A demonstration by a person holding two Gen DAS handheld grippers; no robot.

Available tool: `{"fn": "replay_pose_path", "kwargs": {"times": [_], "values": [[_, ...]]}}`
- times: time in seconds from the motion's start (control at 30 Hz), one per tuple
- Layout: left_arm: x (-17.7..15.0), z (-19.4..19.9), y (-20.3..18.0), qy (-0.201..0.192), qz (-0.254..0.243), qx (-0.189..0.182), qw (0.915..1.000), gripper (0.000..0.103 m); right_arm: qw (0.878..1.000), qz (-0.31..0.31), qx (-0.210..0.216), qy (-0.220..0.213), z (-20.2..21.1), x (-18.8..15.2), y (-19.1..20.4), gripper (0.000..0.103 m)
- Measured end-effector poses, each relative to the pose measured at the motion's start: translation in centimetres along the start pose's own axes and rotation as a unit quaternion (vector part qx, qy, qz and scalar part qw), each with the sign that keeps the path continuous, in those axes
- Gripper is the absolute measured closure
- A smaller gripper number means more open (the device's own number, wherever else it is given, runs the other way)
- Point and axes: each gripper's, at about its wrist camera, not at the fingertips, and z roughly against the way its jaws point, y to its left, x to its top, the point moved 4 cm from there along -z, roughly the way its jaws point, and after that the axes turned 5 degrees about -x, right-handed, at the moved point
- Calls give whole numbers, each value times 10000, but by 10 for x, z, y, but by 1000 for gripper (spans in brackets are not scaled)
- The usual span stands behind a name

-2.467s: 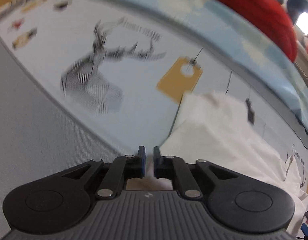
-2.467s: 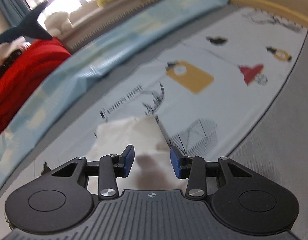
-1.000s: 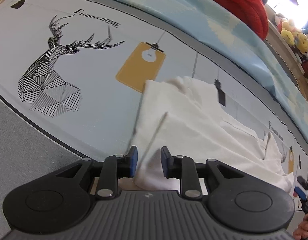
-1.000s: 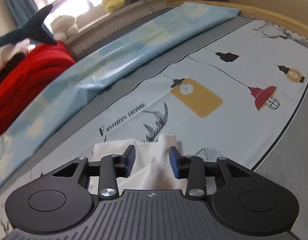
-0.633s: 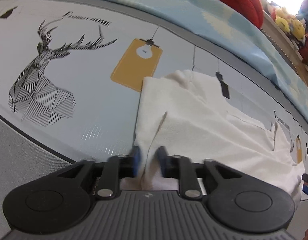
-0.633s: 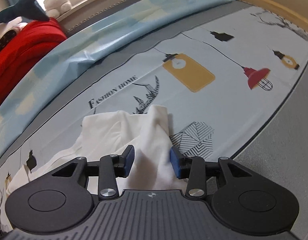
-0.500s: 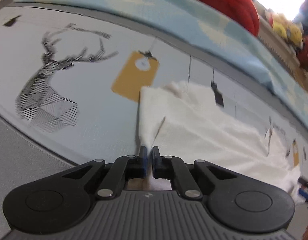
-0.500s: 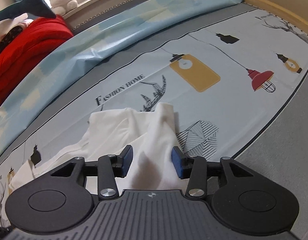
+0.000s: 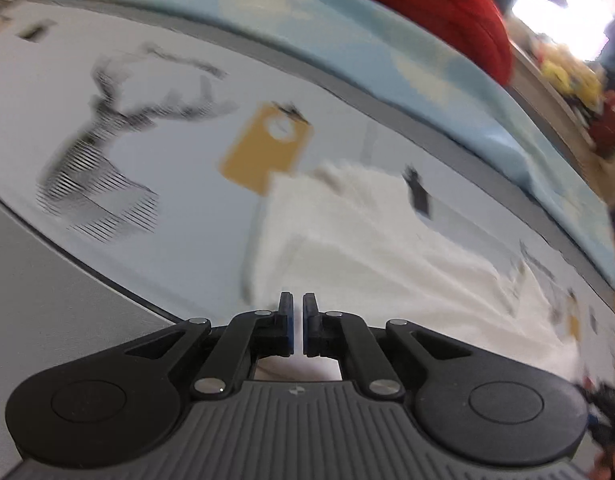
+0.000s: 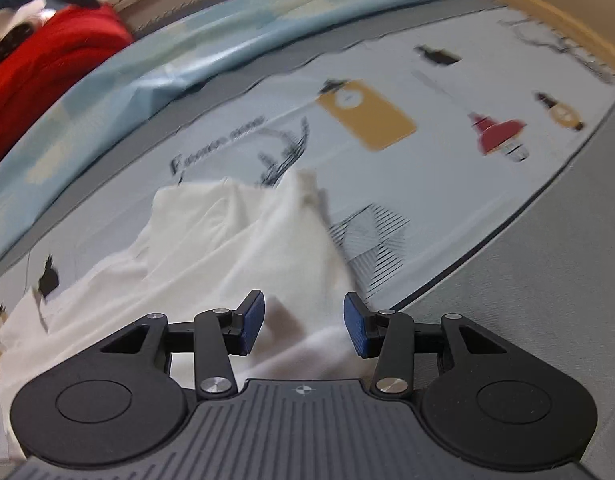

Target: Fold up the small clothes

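One white garment is all there is to fold here, and it lies spread and rumpled on the printed bed sheet, filling the centre and lower right of the left wrist view and the centre and lower left of the right wrist view. I see no neat fold in it yet: the cloth runs in loose ridges, one corner standing up a little near the yellow lamp print in the right wrist view (both pictures are blurred, so finer creases are lost).

The left gripper sits at the bottom centre of its frame with its jaws drawn almost together right at the near edge of the cloth; they look pinched on that hem, though the fabric between the pads is too blurred to make out for certain. The right gripper has its blue pads well apart, with white cloth lying between and below them but neither pad pressing on it.

By my reading the task is near its start: one edge seems taken, the other side not yet gripped. Left to do are closing the right jaws on the cloth, carrying the edge over, and flattening the result. The red bedding at the top of the frame is not involved.
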Motion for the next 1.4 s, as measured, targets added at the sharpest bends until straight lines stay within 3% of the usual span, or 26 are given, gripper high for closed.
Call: {"fn": "replay_pose_path", "kwargs": {"times": [0.1, 0.2, 0.27, 0.33, 0.4, 0.43, 0.53, 0.63, 0.7, 0.77, 0.87, 1.0, 1.03, 1.17, 1.27, 1.4], "values": [[-11, -25, 21, 590, 340, 226, 9974, 101, 9996, 121, 146, 193, -5, -2, 0, 55], [-10, -17, 15, 486, 222, 218, 9983, 100, 9990, -219, -120, 370, -8, -2, -16, 55], [-8, -9, 6, 356, 104, 53, 9993, 98, 9992, -258, 112, 277, -1, 1, -17, 55], [-8, -14, 7, 461, 125, -25, 9989, 97, 9985, -63, 186, 505, -5, -1, -18, 56], [-12, -25, 16, 729, 207, 141, 9970, 98, 9955, -106, -196, 919, -20, -10, -33, 54], [-13, -26, 22, 778, 280, 120, 9965, 98, 9941, -193, -239, 1036, -25, -13, -41, 46], [-13, -8, 15, 650, 293, 175, 9973, 98, 9940, -189, -309, 1030, -17, -12, -49, 43], [-14, 28, -1, 195, -297, 204, 9992, 97, 9965, -191, -616, 536, 12, 0, -53, 48], [-21, 60, -4, -117, -526, 269, 9982, 97, 9968, -640, -414, 253, 36, 7, -65, 49], [-35, 92, -3, -272, -623, 204, 9975, 97, 9948, -1007, -117, 62, 67, 8, -79, 49], [-63, 143, -2, -447, -1119, 0, 9927, 95, 9952, -921, 262, -178, 118, -5, -88, 48], [-116, 194, 18, -563, -1684, -156, 9840, 73, 9918, -342, 1150, -431, 183, -34, -104, 48], [-131, 201, 25, -531, -1685, -222, 9840, 73, 9901, -88, 1291, -549, 197, -46, -109, 49], [-191, 209, 59, -526, -1653, -232, 9846, 73, 9885, 636, 1123, -787, 215, -105, -139, 48], [-233, 189, 85, -143, -1654, 148, 9860, 74, 9932, 685, 828, -448, 201, -145, -164, 49], [-247, 177, 92, 140, -1608, 76, 9869, 73, 9962, 327, 798, 100, 178, -169, -186, 50]]}}
